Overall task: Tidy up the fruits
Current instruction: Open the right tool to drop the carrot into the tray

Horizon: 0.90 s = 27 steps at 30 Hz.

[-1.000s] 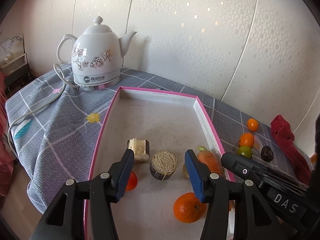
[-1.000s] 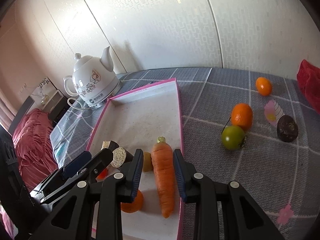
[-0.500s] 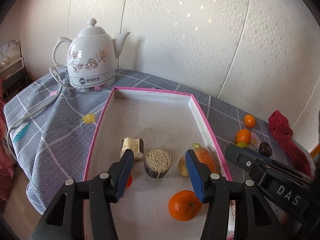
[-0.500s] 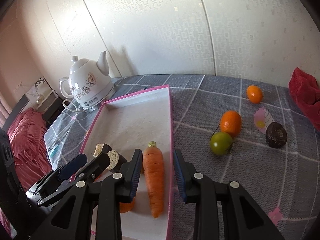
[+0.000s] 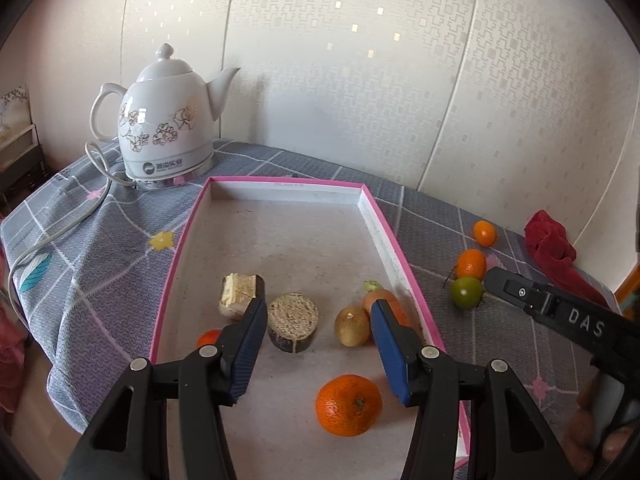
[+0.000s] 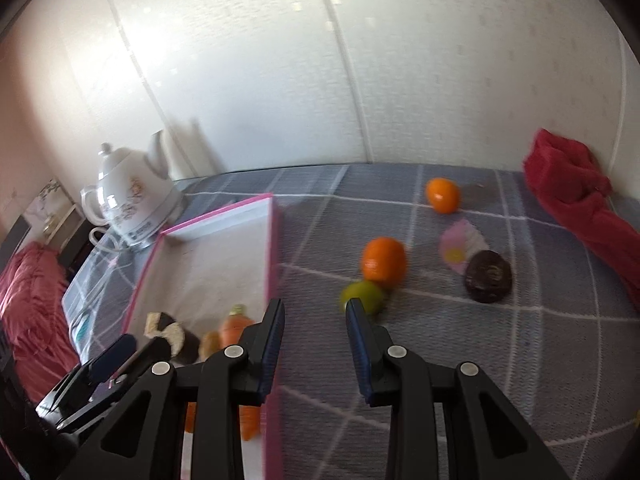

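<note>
Sliding off the carrot [image 6: 236,326] in the pink tray [image 6: 273,248], my right gripper [image 6: 315,316] now hangs over the tabletop [image 6: 500,340], jaws apart and empty, green fruit [image 6: 362,295] just beyond them; my left gripper [image 5: 318,318] gapes empty over the tray

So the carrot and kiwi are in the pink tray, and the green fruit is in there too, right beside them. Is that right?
Not quite. The carrot and kiwi are in the pink tray, but the green fruit is outside it, on the grey tablecloth beside an orange fruit. The left wrist view shows this clearly.
</note>
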{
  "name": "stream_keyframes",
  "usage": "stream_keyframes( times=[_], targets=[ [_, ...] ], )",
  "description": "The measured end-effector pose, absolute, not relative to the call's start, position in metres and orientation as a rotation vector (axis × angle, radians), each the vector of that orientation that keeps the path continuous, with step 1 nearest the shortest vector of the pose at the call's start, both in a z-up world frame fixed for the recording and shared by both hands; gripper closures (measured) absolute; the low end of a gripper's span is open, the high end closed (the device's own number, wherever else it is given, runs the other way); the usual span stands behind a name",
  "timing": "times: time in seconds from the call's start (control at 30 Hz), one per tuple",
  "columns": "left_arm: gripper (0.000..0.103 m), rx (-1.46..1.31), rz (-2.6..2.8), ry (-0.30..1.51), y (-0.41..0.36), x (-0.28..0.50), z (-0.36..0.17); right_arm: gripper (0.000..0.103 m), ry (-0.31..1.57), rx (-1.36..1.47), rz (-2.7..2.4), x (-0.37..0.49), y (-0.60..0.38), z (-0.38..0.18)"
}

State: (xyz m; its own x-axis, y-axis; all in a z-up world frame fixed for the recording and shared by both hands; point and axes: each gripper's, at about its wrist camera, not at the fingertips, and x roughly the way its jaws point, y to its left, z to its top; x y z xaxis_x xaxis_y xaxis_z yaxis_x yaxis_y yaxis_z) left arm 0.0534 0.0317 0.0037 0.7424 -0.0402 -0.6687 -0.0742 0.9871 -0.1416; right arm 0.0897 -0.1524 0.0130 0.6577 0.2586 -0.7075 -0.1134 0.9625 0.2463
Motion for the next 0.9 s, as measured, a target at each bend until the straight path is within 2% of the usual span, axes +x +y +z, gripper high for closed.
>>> stream_keyframes(
  times=[0.4,0.53,0.63,0.9],
  targets=[
    [0.048,-0.129,-0.04,0.726,0.016,0.051,0.009,0.071,0.848,0.156,0.024,0.099,-0.22,0.018],
    [0.048,-0.157,-0.057,0.737,0.016,0.052,0.008,0.071,0.86,0.256,-0.047,0.103,-0.249,0.011],
    [0.043,-0.16,-0.072,0.75,0.012,0.052,0.007,0.071,0.865,0.304,-0.069,0.103,-0.262,0.009],
    [0.041,-0.124,-0.112,0.731,-0.003,0.048,0.008,0.071,0.882,0.301,-0.054,0.104,-0.264,0.006]
  ],
)
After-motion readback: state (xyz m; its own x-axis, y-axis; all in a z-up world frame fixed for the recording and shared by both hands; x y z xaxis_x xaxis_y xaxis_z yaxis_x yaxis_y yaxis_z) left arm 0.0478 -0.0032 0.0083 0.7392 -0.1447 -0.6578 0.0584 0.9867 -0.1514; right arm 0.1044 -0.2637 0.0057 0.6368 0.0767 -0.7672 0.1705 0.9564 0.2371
